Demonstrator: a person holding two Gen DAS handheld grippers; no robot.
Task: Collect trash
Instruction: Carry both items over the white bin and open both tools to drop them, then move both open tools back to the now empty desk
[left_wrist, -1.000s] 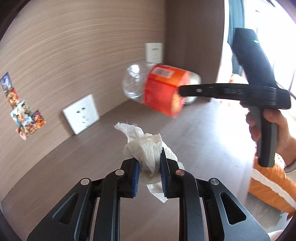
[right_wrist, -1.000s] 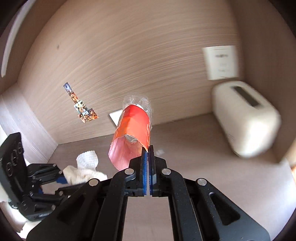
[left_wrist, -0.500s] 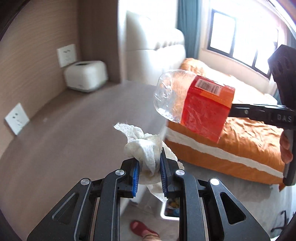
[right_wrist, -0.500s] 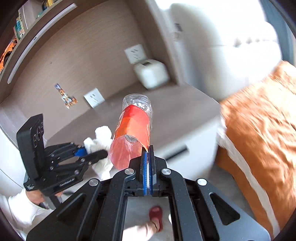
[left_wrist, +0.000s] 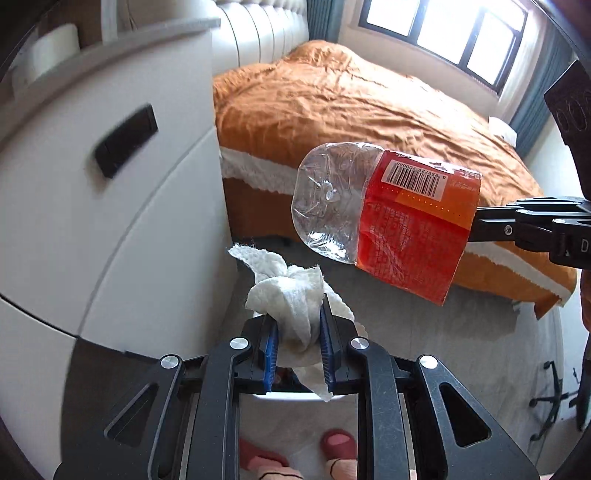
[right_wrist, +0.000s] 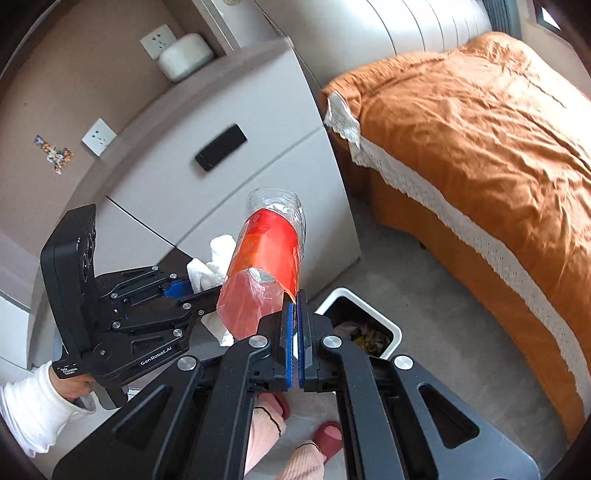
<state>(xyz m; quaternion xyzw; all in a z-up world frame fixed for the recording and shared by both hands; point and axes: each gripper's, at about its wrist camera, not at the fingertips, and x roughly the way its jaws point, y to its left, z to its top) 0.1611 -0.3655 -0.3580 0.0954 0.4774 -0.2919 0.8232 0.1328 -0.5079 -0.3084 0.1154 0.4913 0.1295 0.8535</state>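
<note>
Clearly, the crumpled white tissue (left_wrist: 291, 302) sits pinched between the blue pads of the left gripper (left_wrist: 297, 345), its soft, ragged folds sticking up past the fingertips. Just beside it, the right gripper (right_wrist: 294, 332) has its jaws pressed together on the loose edge of the red label of a crushed clear plastic bottle (right_wrist: 271, 251), which juts out beyond the tips. Below both, a white rectangular bin (right_wrist: 391, 328) with litter inside stands on the grey floor, between a pale drawer cabinet (right_wrist: 258, 122) and a bed (right_wrist: 480, 140) under wrinkled orange cloth with a lace edge.
</note>
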